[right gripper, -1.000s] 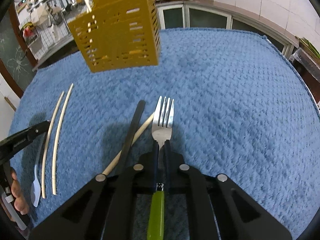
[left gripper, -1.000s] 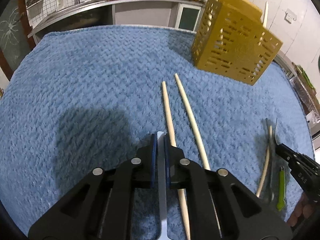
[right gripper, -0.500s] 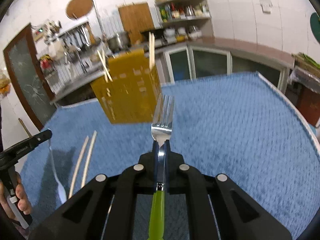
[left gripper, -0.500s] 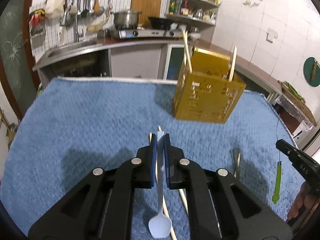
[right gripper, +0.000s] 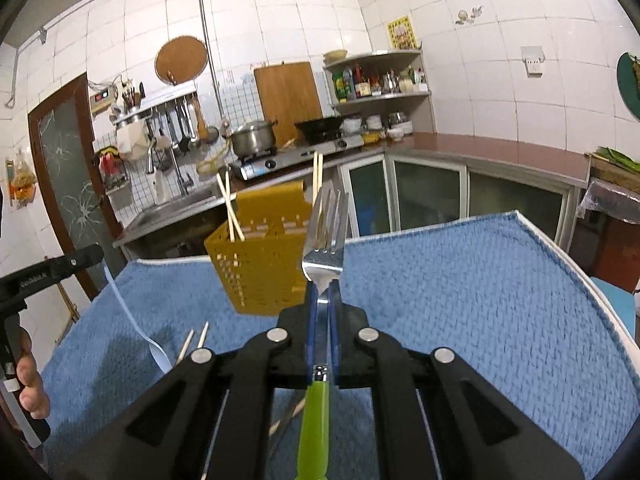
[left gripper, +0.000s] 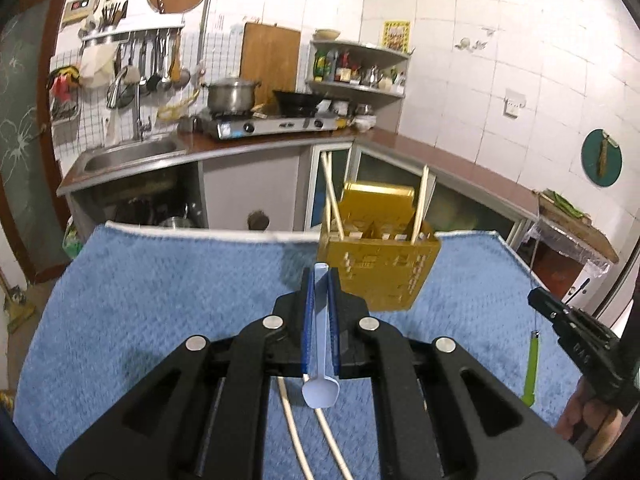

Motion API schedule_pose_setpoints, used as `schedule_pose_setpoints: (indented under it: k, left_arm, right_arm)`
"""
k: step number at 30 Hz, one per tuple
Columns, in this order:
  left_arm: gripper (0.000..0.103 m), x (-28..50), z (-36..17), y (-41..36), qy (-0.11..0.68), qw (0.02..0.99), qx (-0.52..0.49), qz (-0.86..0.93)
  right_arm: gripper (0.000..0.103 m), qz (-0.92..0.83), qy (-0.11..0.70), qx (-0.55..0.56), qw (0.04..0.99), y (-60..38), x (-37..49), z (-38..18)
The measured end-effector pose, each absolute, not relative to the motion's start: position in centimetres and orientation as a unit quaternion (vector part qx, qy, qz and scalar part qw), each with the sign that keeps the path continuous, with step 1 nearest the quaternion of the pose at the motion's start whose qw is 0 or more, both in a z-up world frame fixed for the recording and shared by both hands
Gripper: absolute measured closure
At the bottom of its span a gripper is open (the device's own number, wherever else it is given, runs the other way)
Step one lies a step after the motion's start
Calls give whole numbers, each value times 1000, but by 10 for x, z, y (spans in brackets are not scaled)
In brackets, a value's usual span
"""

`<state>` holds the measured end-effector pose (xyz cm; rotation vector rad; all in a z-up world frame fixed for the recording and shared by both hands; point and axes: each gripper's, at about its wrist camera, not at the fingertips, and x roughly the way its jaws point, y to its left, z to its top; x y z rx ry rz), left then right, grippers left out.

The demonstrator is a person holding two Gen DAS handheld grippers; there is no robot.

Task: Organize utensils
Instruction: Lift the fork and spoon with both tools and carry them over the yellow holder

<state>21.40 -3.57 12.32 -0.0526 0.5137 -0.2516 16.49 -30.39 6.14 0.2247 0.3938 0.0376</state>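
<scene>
Gripping a utensil in each hand, you have both loads clear of the blue mat [right gripper: 480,300] and aimed at the same target. Your left gripper [left gripper: 319,276] is clamped on the handle of the white spoon [left gripper: 320,394], whose bowl hangs back under the camera at 6 o'clock while the handle tip pokes forward at 12. Your right gripper [right gripper: 323,286] is clamped on the neck of the green-handled fork [right gripper: 325,248], tines leading at 12 o'clock, green handle trailing at 6. Below on the mat lie two loose chopsticks [left gripper: 292,420], running roughly from 6 to 12. Beyond stands the yellow utensil caddy [left gripper: 378,264] at the far edge of the mat, chopsticks already upright in it. From the left gripper it sits at about 1 o'clock; from the right, at about 11, its rim just left of the tines. Neither hand looks clearly nearer. Each utensil's long axis points nearly level at the caddy, so I judge you must tip each more upright before dropping it in.
</scene>
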Motion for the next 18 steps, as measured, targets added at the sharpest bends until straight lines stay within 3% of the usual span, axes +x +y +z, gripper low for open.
schedule_pose_setpoints:
  k: [18]
  left_arm:
    - [97, 263, 171, -56, 210, 967, -22, -142]
  right_arm:
    - [97, 13, 96, 130, 987, -307, 231, 95]
